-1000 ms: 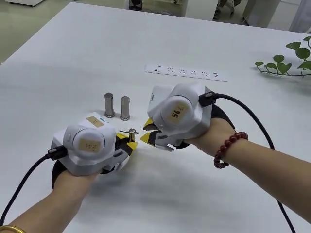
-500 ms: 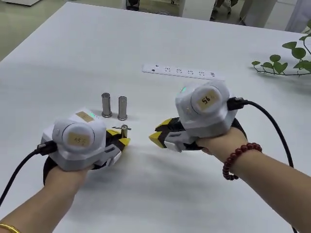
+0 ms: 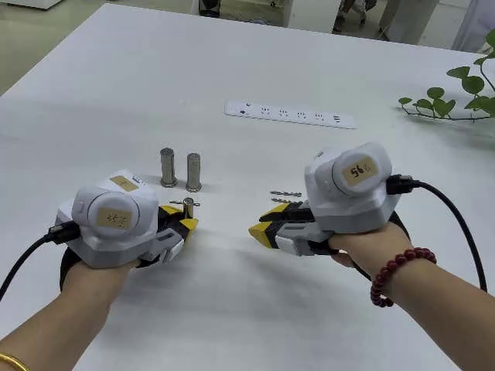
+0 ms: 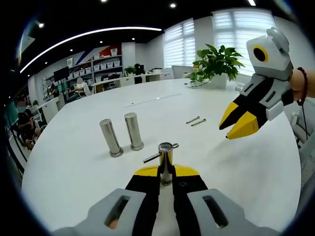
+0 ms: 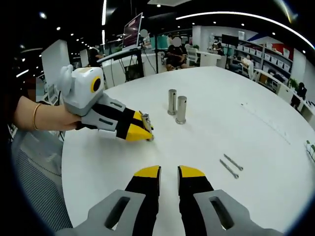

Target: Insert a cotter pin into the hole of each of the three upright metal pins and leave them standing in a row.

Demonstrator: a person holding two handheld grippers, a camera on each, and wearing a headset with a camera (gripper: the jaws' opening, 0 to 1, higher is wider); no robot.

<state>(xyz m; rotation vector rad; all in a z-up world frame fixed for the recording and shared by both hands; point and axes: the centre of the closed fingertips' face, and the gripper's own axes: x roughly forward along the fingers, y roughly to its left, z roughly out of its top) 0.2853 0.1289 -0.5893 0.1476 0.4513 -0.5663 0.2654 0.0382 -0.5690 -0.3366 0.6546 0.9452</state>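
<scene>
Two cotter pins (image 3: 285, 197) lie just beyond the right gripper (image 3: 259, 230), jaws slightly parted, empty; light, probably slippery, best pinched mid-length. The left gripper (image 4: 165, 172) clamps an already-fitted metal pin (image 4: 166, 158).

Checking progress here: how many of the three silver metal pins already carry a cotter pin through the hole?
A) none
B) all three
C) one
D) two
C: the silver metal pin in the left tool has a thin cotter pin through it; the other two pins stand bare.
</scene>
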